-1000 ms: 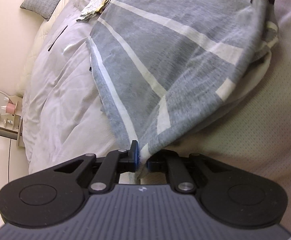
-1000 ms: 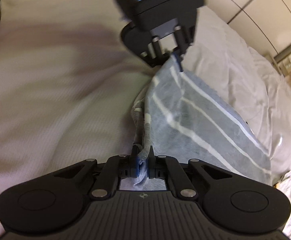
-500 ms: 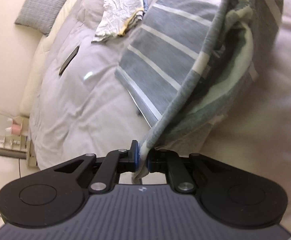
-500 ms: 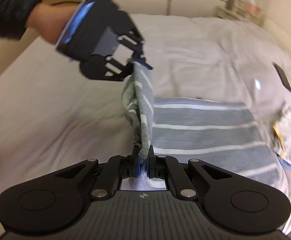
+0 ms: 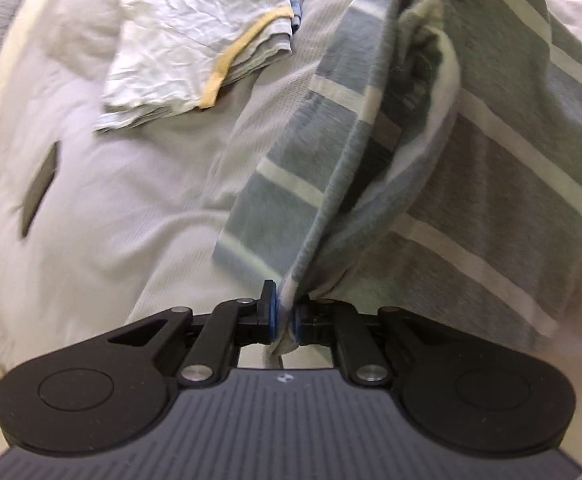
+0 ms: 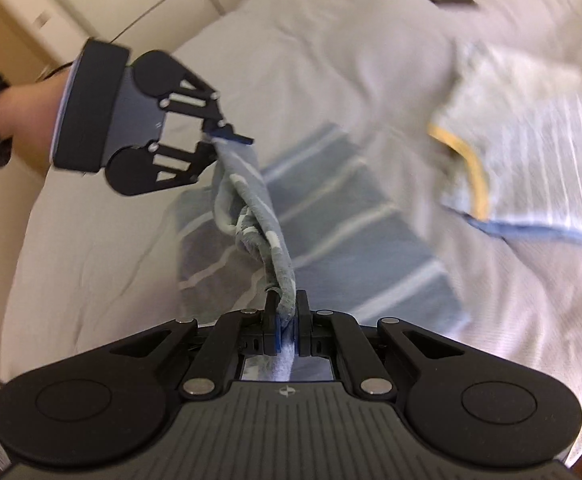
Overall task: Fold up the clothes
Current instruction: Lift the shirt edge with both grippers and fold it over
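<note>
A fold of the striped garment [image 5: 503, 152] looks underway: the left gripper [image 5: 285, 316] and the right gripper [image 6: 287, 320] each pinch an end of one bunched edge, fingers clamped on cloth. The edge stretches between them; the rest trails ahead of the fingers onto the bed [image 5: 103, 208]. Next probably means laying that edge down evenly, clear of the pale shirt [image 5: 179, 40] beyond.

Lighting: soft, even, indoor — no glare. Motion blur on bed [image 6: 371, 80] and shirt [image 6: 531, 140]; fisheye bending and dark corners — gripper bodies sharp.
</note>
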`<state>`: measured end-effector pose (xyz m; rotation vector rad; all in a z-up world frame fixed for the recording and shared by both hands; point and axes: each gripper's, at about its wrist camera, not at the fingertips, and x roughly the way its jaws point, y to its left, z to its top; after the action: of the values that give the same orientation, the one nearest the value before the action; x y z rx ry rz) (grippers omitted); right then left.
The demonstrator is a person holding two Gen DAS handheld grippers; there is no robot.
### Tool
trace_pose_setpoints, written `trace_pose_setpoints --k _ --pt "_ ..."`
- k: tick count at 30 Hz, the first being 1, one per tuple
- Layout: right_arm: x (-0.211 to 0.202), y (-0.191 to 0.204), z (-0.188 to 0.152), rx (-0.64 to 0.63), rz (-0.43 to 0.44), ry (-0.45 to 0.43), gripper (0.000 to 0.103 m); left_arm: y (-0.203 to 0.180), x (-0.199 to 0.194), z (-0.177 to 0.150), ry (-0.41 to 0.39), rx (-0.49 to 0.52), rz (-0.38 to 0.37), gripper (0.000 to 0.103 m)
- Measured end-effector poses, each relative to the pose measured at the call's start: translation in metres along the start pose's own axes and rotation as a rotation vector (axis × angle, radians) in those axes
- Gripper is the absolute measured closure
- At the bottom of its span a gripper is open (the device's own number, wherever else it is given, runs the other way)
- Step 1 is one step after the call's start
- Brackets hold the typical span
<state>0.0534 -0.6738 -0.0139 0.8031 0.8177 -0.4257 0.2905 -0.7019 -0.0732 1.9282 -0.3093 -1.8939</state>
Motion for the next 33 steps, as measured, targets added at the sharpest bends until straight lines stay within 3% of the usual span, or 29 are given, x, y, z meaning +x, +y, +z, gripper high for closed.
trace_pose_setpoints --k 2,6,8,9,12,16,18,20,22,23,33 --pt "0.009 -0.031 0.003 0.081 0.01 0.012 0.099 0.006 0.018 0.006 0.006 0.015 -0.028 0.096" --pt "0.013 -0.054 -0.006 0.167 0.018 0.012 0.097 0.01 0.039 0.01 0.006 0.026 -0.052 0.088" --pt "0.014 -0.06 -0.01 0.199 0.019 0.01 0.095 0.014 0.04 0.006 -0.004 -0.018 -0.055 0.084" --pt "0.014 -0.062 -0.012 0.215 0.019 0.009 0.088 0.017 0.039 0.003 -0.012 -0.05 -0.061 0.084" --pt "0.015 -0.071 -0.017 0.263 0.021 0.006 0.08 0.023 0.036 -0.009 -0.046 -0.121 -0.06 0.084" --pt "0.015 -0.075 -0.026 0.298 0.021 0.001 0.074 0.032 0.035 -0.026 -0.093 -0.201 -0.093 0.084" --pt "0.014 -0.076 -0.029 0.301 0.019 -0.002 0.072 0.036 0.035 -0.03 -0.102 -0.225 -0.106 0.089" --pt "0.012 -0.077 -0.033 0.294 0.001 -0.014 0.074 0.038 0.034 -0.031 -0.107 -0.236 -0.117 0.098" --pt "0.006 -0.076 -0.035 0.29 -0.034 -0.024 0.094 0.039 0.033 -0.03 -0.112 -0.23 -0.125 0.099" --pt "0.006 -0.078 -0.036 0.299 -0.039 -0.027 0.098 0.039 0.033 -0.029 -0.114 -0.229 -0.127 0.1" --pt "-0.014 -0.084 -0.03 0.339 -0.05 -0.11 0.101 0.068 0.04 -0.035 -0.123 -0.362 -0.171 0.101"
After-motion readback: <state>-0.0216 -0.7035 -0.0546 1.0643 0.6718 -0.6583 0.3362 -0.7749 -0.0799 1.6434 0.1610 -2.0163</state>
